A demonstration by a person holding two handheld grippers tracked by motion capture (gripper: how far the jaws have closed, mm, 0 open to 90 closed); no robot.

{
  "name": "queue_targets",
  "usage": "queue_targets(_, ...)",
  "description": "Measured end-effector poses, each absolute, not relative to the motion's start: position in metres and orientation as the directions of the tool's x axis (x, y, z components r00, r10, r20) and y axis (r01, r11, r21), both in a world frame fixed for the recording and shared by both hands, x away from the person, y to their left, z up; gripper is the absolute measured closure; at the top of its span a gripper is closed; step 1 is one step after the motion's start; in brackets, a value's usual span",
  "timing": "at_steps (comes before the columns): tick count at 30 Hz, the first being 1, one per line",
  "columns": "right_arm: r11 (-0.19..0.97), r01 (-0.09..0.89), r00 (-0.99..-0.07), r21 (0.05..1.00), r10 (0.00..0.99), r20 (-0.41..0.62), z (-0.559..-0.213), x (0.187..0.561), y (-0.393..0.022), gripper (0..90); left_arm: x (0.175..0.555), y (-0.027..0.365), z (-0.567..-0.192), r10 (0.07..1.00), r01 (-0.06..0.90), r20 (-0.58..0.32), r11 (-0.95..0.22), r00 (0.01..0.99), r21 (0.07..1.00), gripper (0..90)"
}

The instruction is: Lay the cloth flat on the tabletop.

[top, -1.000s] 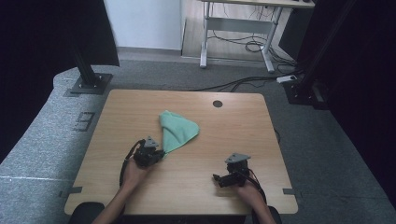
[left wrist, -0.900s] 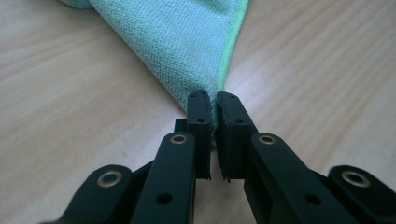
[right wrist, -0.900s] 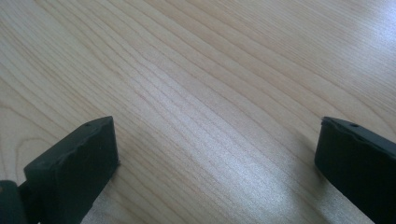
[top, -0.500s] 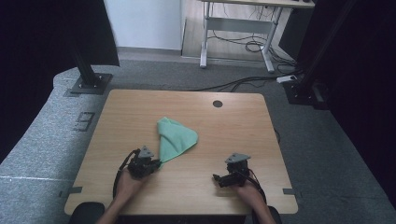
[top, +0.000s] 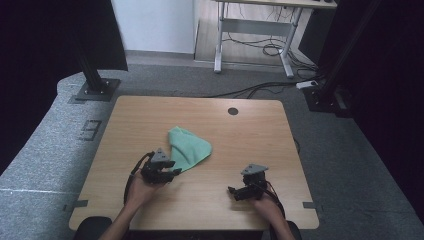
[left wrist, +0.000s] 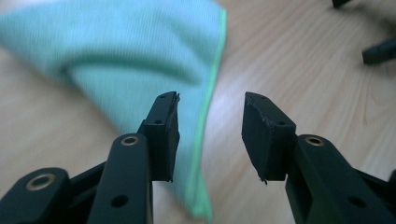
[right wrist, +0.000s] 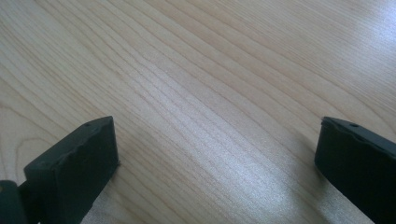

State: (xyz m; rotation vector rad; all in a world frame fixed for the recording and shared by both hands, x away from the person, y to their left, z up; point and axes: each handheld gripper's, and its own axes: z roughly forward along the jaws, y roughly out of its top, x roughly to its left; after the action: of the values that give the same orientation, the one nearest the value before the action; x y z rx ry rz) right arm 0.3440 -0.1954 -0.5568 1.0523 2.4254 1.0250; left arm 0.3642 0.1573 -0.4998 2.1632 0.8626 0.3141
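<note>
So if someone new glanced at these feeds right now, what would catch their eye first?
The green cloth, folded to a rough wedge near the middle of the wooden table, the one bright thing there. Next, the left gripper at the cloth's near corner, fingers just opened, apart above the hem, not pinching it. The right gripper sits open over bare wood.
</note>
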Motion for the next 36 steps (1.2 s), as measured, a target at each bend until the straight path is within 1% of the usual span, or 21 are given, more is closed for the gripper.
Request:
queue_targets(4,0.476,0.511,-0.684,0.716,0.729,0.005,-0.557,0.344,-0.195,0.0,0.378,0.147,-0.498,0.67,0.488,-0.068,-0.465,0.739,0.738,55.6)
queue_targets(7,0.476,0.511,-0.684,0.716,0.729,0.005,-0.557,0.344,-0.195,0.0,0.39,0.132,-0.497,0.67,0.491,-0.07,-0.466,0.739,0.736,57.1)
queue_targets(22,0.476,0.511,-0.685,0.716,0.729,0.004,-0.557,0.344,-0.196,0.0,0.418,0.084,-0.493,0.651,0.481,-0.066,-0.483,0.756,0.732,61.4)
queue_targets(27,0.476,0.51,-0.685,0.716,0.729,0.004,-0.557,0.344,-0.196,0.0,0.425,0.064,-0.503,0.644,0.482,-0.06,-0.504,0.762,0.717,62.8)
queue_targets(36,0.475,0.512,-0.684,0.716,0.729,0.005,-0.557,0.344,-0.195,0.0,0.436,0.054,-0.526,0.668,0.507,-0.023,-0.541,0.744,0.672,64.4)
